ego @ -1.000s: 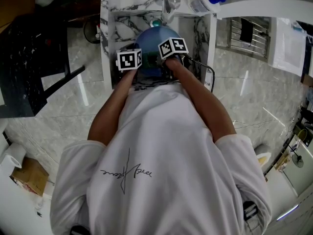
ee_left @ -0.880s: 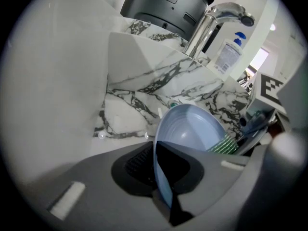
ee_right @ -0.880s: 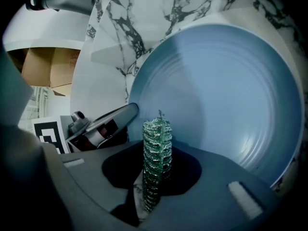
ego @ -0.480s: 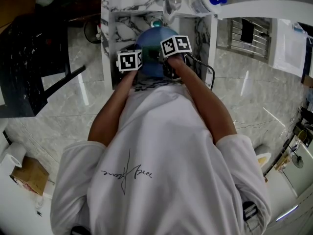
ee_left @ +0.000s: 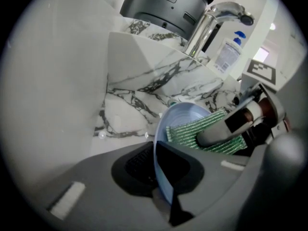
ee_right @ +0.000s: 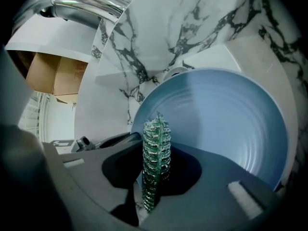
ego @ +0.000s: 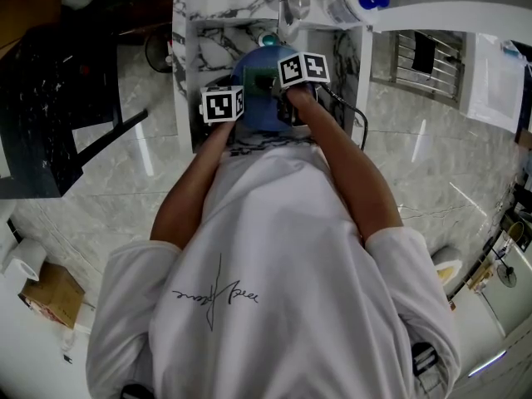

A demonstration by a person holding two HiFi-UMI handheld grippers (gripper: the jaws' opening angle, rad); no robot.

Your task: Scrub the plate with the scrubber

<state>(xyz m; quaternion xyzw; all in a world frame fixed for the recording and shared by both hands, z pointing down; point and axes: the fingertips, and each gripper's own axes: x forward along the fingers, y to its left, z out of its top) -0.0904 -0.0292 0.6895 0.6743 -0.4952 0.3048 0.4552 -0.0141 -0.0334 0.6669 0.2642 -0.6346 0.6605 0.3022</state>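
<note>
A blue plate (ego: 254, 113) is held tilted over the marble sink (ego: 206, 38). My left gripper (ee_left: 162, 196) is shut on the plate's rim (ee_left: 158, 170), which runs edge-on between its jaws. My right gripper (ee_right: 151, 196) is shut on a green mesh scrubber (ee_right: 155, 160), also seen edge-on. In the left gripper view the scrubber (ee_left: 199, 131) lies flat against the plate's face (ee_left: 185, 115), with a right-gripper finger (ee_left: 226, 129) behind it. In the right gripper view the plate (ee_right: 226, 114) fills the space beyond the scrubber.
A chrome faucet (ego: 291, 0) stands at the sink's far edge, beside a soap bottle with a blue cap (ego: 351, 3). The drain (ego: 267, 38) shows just beyond the plate. The sink's marble walls (ee_left: 144, 71) close in on both sides.
My right gripper has slid with the scrubber across the plate, away from me and toward the faucet, slightly rightward. The left gripper and the plate have stayed put.
</note>
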